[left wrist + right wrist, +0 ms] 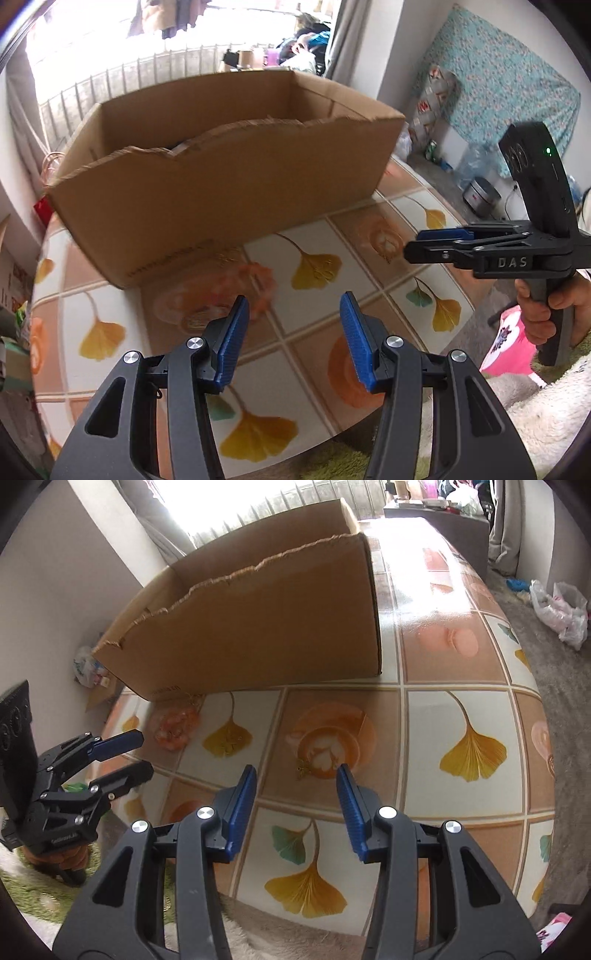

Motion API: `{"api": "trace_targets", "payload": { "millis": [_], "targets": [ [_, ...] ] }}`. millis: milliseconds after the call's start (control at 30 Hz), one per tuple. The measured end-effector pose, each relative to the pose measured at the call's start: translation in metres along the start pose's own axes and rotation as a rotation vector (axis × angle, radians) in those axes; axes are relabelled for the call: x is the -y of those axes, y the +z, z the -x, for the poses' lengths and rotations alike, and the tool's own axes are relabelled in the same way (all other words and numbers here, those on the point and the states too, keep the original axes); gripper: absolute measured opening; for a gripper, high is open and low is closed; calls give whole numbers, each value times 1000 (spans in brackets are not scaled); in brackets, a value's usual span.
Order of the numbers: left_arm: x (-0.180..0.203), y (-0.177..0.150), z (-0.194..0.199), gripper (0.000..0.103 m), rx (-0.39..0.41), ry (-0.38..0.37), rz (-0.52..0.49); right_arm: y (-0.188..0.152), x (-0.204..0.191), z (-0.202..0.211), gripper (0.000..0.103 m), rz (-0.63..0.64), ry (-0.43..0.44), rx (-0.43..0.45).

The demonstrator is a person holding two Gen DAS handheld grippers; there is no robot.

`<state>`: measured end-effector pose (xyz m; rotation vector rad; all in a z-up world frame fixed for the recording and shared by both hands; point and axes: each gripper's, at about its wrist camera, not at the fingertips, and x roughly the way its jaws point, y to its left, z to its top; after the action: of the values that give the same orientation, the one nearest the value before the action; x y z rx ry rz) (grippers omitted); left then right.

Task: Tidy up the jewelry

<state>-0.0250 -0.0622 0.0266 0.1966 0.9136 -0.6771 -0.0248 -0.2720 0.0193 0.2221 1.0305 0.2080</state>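
Observation:
An orange bead bracelet (255,284) lies on the patterned table just in front of the cardboard box (221,177); it also shows in the right wrist view (175,725). A small gold piece of jewelry (303,770) lies on the coffee-cup tile. My left gripper (293,314) is open and empty, above the table near the bracelet; it also shows at the left of the right wrist view (142,751). My right gripper (295,786) is open and empty, just short of the gold piece; it also shows in the left wrist view (417,243).
The open box (258,620) with torn front edge fills the back of the table (461,701). A green rug (44,897) lies below the near edge. Plastic bags (561,609) and clutter lie on the floor at right.

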Motion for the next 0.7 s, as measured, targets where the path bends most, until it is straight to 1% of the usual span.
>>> {"api": "trace_targets", "payload": {
  "millis": [67,133,233,267,333,400,533,600,700],
  "targets": [
    [6,0,-7,50,0,-1,-19,0,-3,-5,42,27,-21,5],
    [10,2,-13,50,-8,-1,-32,-1,-7,-11,40,61,-47,10],
    [16,3,-19,50,-11,5,-53,-3,-11,-18,34,102,-69,8],
    [18,4,-22,50,-12,14,-65,-4,-11,-21,30,110,-73,7],
    [20,6,-23,50,-12,22,-80,-4,-13,-28,27,123,-81,-1],
    [22,6,-25,50,-13,23,-86,-5,-15,-30,23,149,-99,5],
    [22,7,-29,50,-17,29,-95,-6,-19,-34,18,184,-119,11],
    [21,7,-29,50,-18,28,-97,-7,-20,-34,11,205,-138,12],
    [21,8,-32,50,-20,29,-100,-8,-21,-37,6,223,-140,12]
  ]
}}
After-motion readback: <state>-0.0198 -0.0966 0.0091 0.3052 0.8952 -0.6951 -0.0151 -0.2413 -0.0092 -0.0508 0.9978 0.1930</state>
